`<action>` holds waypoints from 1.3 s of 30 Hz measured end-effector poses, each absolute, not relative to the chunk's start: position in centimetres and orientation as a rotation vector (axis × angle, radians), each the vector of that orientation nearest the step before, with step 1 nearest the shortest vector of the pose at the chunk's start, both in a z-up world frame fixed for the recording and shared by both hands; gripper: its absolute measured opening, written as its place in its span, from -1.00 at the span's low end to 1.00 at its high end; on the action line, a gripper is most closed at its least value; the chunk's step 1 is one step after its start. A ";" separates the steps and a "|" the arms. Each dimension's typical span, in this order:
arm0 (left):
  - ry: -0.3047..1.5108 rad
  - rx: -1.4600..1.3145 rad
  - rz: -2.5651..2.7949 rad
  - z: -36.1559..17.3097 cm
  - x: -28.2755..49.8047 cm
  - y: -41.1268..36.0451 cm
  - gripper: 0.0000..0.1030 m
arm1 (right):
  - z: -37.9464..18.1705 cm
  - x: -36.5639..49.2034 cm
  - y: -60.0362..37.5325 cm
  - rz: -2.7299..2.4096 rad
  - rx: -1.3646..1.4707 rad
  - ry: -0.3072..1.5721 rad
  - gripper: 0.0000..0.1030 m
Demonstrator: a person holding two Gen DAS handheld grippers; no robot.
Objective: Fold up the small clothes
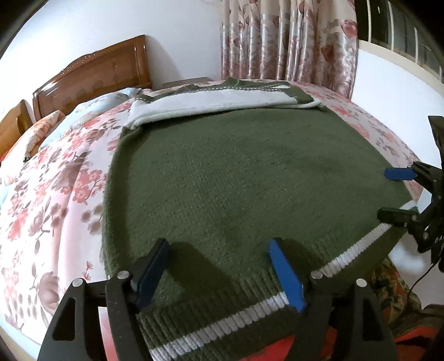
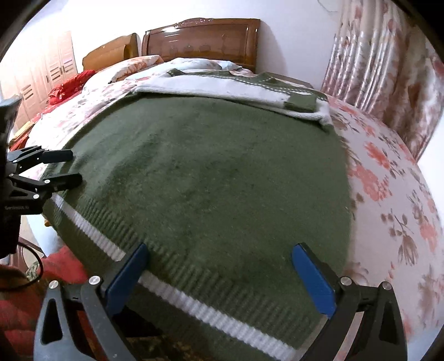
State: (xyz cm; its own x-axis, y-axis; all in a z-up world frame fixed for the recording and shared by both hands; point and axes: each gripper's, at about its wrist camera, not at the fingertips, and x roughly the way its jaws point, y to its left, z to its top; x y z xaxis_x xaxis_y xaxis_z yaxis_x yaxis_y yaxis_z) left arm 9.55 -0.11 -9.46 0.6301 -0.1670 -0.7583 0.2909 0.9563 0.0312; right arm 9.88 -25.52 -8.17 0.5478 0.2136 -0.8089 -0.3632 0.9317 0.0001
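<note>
Bedroom, plain white walls (image 1: 180, 41) filling the upper part of both views. Carved, glossy wooden headboard (image 1: 94, 75) at upper left of the left wrist view, top centre of the right wrist view; a second, lighter wooden headboard (image 2: 113, 50) just beside it. Floral bedspread (image 1: 55, 180), pink and red blossoms on pale ground, across the middle of both frames. Pillows (image 1: 36, 130) near the headboard. Floral curtains (image 1: 288, 39) with shiny vertical stripes at top centre, hanging beside a barred window (image 1: 402, 25) at upper right. Pale panelled wardrobe (image 2: 52, 66) at far left of the right wrist view. Red bedding (image 2: 72, 83) below it. Lit evenly, glare on the headboard varnish.
</note>
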 end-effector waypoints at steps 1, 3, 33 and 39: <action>0.847 0.156 -0.263 -9.4 9.3 0.0 0.50 | -8.3 9.7 -25.8 0.346 -0.171 0.930 1.00; 0.846 0.154 -0.265 -9.4 9.3 0.2 0.50 | -8.3 9.5 -26.4 0.341 -0.167 0.929 1.00; 0.869 -0.023 -0.250 -9.2 6.0 6.4 0.32 | -7.6 5.2 -33.4 0.236 0.088 0.917 1.00; 0.880 -0.058 -0.271 -9.1 6.0 7.2 0.32 | -7.5 4.9 -31.4 0.256 0.015 0.940 1.00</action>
